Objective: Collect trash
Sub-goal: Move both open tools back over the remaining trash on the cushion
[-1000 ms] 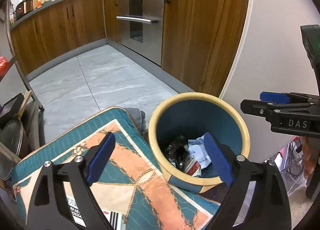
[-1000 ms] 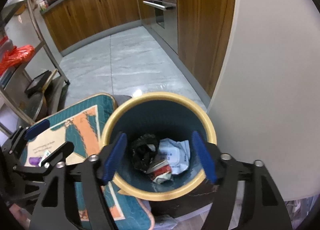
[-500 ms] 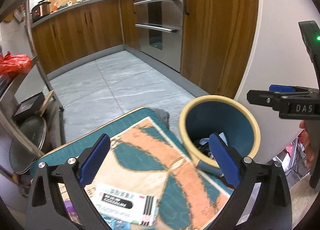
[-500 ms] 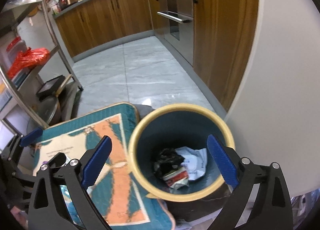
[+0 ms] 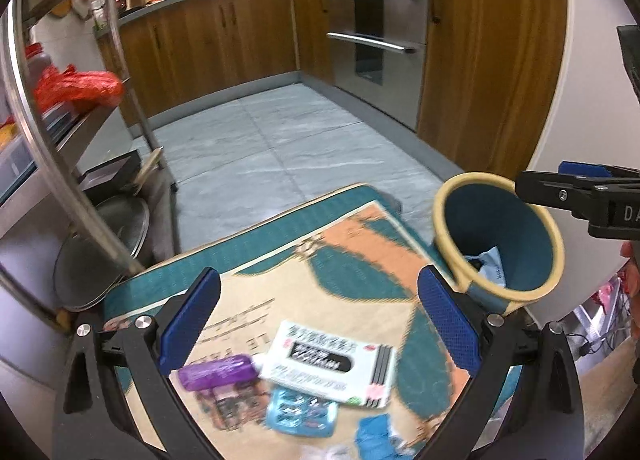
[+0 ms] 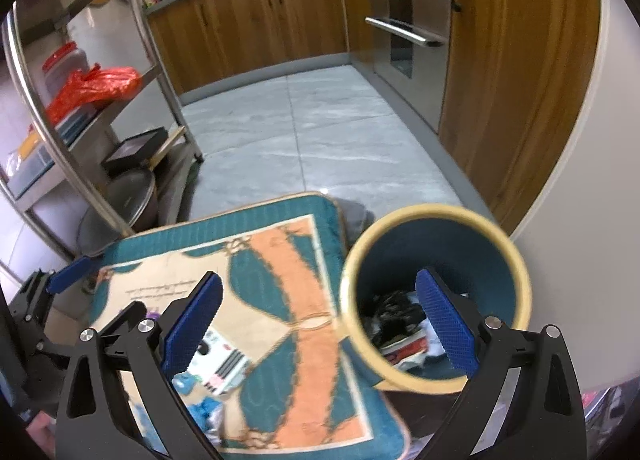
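Two tools are in my views, and both stand with fingers wide apart, nothing between them. My left tool [image 5: 318, 324] hangs over the mat [image 5: 352, 260], with the trash at about 6 o'clock in its view: a white box [image 5: 328, 364] with a black label, a purple packet [image 5: 218, 376] touching the box's left end, a pale blue blister pack [image 5: 302, 414] just below them, and a blue scrap [image 5: 376, 438] at the bottom edge. All of it is blurred, so I cannot read the print. The bin [image 5: 498, 244], yellow-rimmed and blue inside, sits at 3 o'clock, off the mat's right edge, with a bit of pale paper showing in it.

My right tool [image 6: 320, 324] hovers between mat [image 6: 280, 260] and bin [image 6: 436, 292]; its right finger [image 6: 446, 326] crosses the bin's mouth in my view. Inside the bin I see dark crumpled stuff and white paper. The white box [image 6: 218, 364] peeks out at 7 o'clock behind the left finger, blue scraps [image 6: 200, 404] below it. The left tool [image 6: 64, 280] shows at 9 o'clock there. A steel rack [image 6: 100, 60] holding a red bag [image 6: 96, 86] stands at 10 o'clock.
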{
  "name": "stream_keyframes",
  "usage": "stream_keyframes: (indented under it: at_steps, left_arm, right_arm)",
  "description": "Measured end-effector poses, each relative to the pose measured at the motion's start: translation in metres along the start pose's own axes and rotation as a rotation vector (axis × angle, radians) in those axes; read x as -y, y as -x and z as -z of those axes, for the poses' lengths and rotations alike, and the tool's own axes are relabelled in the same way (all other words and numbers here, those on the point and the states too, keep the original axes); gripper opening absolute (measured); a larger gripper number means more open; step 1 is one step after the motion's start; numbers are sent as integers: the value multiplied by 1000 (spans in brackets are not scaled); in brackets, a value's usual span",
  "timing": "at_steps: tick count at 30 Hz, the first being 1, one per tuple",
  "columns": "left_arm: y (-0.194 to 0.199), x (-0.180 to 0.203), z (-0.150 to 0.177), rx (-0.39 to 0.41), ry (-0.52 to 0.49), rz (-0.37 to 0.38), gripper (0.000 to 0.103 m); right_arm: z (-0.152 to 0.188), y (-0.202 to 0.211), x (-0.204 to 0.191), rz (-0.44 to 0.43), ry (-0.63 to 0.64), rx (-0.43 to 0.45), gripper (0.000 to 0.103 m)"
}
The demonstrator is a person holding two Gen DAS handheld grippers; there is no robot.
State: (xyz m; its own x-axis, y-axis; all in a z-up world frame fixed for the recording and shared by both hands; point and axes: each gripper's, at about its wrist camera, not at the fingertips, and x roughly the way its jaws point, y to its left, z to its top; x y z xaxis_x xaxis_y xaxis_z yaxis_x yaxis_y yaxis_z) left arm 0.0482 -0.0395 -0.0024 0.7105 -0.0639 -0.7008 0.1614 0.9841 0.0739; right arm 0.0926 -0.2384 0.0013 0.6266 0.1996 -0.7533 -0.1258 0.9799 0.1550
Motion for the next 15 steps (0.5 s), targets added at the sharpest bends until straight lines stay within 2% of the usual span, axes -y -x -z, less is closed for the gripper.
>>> stream_keyframes:
  at_steps: [6, 15]
  left_arm:
    - [-1, -32, 14, -47, 32, -50, 97]
    - [5, -70, 32, -76, 72, -84, 97]
  right_arm:
    - [14, -14, -21, -69, -93, -75, 97]
    - [19, -31, -50, -32, 10, -113, 97]
